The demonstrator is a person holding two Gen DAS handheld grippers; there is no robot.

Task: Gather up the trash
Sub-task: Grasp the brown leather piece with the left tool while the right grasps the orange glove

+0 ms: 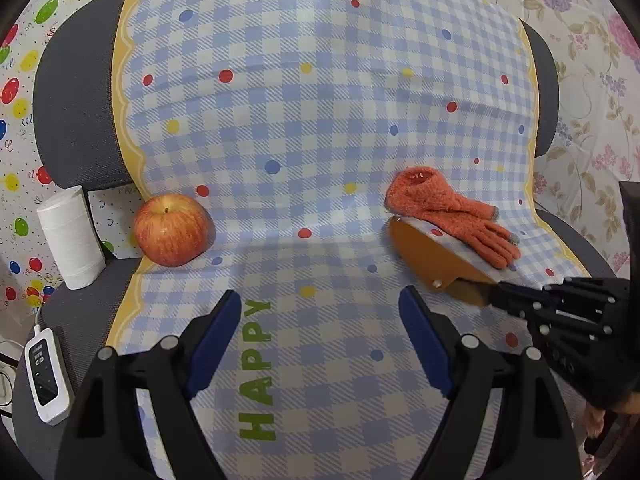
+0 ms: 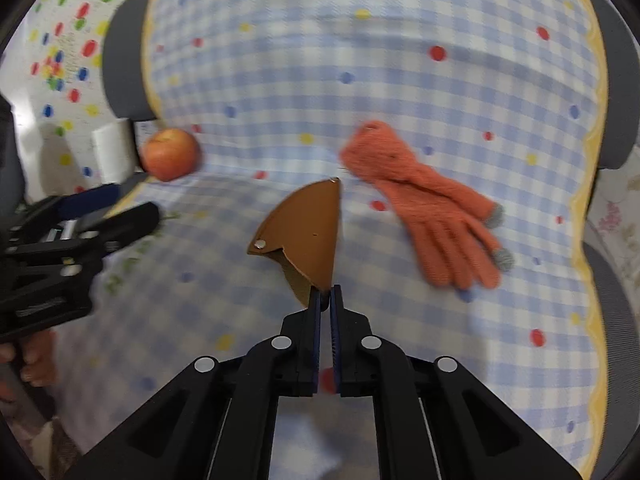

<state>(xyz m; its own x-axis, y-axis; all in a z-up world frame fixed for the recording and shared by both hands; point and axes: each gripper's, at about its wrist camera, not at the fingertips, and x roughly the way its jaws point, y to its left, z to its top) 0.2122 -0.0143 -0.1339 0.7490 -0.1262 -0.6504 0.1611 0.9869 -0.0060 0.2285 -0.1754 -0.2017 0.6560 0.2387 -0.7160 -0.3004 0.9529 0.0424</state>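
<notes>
Closest to me, my right gripper (image 2: 326,294) has its blue pads pressed together on the near corner of a brown fan-shaped leather pouch (image 2: 304,232), a flat piece with a small metal stud near its left point. I cannot tell whether anything is inside the pouch. My left gripper (image 1: 320,334) hangs with its fingers spread wide and nothing between them, over the green word "HAPPY" (image 1: 256,372) printed on a blue checked cloth (image 1: 320,100).

That cloth, dotted red, blue and yellow and edged in yellow, drapes over a grey chair (image 1: 76,92), seat and backrest both. Just past the pouch and to its right lies an orange knit glove (image 2: 424,208) with grey fingertips, flat on the cloth and apart from the pouch. Over on the left a red apple (image 1: 172,230) sits at the cloth's edge where the seat meets the backrest, and just beside it a white paper roll (image 1: 72,236) stands upright on the bare grey seat. A white remote on a cord (image 1: 46,376) lies at the seat's left front edge.
</notes>
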